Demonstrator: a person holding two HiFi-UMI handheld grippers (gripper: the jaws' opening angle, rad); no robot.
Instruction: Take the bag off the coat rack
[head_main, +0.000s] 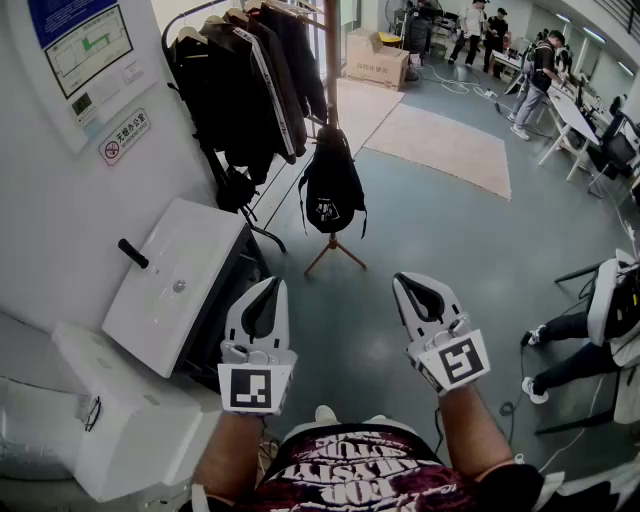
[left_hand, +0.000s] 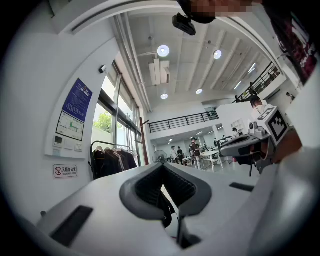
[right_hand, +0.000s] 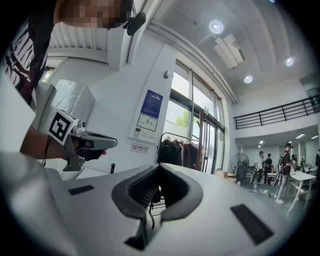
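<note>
Floor (head_main: 420, 280), grey, is stretching between me and the target, so I am judging a straight walk-up workable. A rail of dark jackets (head_main: 245, 85) is standing along the wall at the left, just beside the coat rack (head_main: 331, 70), which is a wooden pole on splayed feet. The bag (head_main: 332, 188), black, is hanging from that pole, low down and just above the feet, upright and slack. It is facing me and sitting well apart from both tools. I am holding the left gripper (head_main: 275, 287) and the right gripper (head_main: 403, 283) level and side by side, pointing toward the rack. Each is carrying nothing, its jaws pressed together. Judgement: I am standing at the approach stage, and a jaw pair will be needing to part before it can take the bag's strap.
</note>
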